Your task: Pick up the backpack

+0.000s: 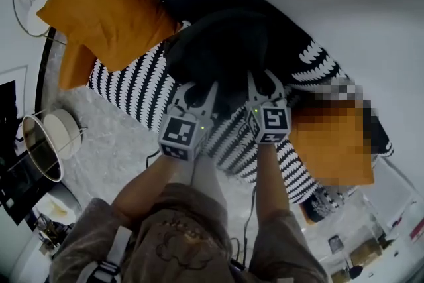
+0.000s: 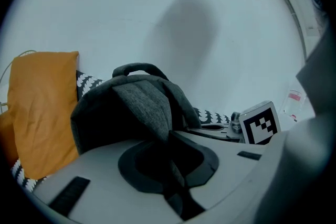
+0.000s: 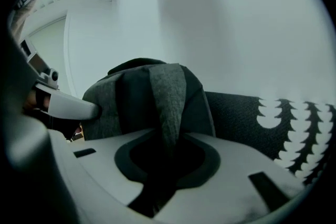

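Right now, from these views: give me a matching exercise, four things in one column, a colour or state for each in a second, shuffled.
1 backpack
2 cushion
3 left gripper
4 sofa

a orange
b black-and-white pattern
c dark grey
d shut on the backpack

Pairs: 1-c, 2-a, 3-d, 4-b

My fingers [image 2: 100,176] are pinching the grey strap [image 2: 152,113] of the backpack [image 2: 94,123], which is standing just beyond them. An orange cushion [image 2: 44,107] is leaning off to their left, and the other gripper's marker cube [image 2: 261,123] is showing to their right.
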A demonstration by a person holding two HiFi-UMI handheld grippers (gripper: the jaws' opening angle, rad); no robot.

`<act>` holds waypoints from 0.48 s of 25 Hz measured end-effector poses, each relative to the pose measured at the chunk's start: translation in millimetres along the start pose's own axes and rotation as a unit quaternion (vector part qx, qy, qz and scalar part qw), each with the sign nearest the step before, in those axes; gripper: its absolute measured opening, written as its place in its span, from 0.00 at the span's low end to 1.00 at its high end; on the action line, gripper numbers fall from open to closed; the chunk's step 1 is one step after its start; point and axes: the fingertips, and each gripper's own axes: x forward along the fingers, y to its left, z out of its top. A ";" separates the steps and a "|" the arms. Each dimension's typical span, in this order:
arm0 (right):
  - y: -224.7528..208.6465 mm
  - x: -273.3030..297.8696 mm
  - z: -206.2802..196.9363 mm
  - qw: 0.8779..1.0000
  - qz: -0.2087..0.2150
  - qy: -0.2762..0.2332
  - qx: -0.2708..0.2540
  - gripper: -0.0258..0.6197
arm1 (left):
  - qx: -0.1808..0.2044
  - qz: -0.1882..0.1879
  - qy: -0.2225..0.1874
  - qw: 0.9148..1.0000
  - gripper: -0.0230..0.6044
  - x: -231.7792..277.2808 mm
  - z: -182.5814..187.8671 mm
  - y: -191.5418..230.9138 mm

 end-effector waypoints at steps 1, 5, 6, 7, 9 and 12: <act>1.2 -6.1 2.9 1.000 -0.002 -0.003 0.001 0.14 | 0.005 -0.004 -0.002 1.000 0.09 -3.4 3.0 -3.0; 11.9 -36.5 33.6 1.000 -0.005 -0.024 0.010 0.12 | 0.029 -0.018 -0.016 0.999 0.08 -26.2 28.0 -16.8; 14.7 -45.5 44.7 0.999 -0.006 -0.032 0.012 0.12 | 0.034 -0.024 -0.019 0.999 0.08 -32.0 35.9 -21.1; 17.3 -54.7 55.4 0.999 -0.008 -0.039 0.016 0.12 | 0.038 -0.029 -0.023 0.999 0.08 -38.3 44.0 -25.7; 23.6 -75.4 74.9 0.998 -0.013 -0.055 0.021 0.12 | 0.051 -0.039 -0.028 0.998 0.08 -54.4 59.8 -35.8; 38.1 -119.0 97.9 0.997 -0.023 -0.067 0.022 0.12 | 0.060 -0.058 -0.030 0.996 0.08 -89.2 75.1 -58.0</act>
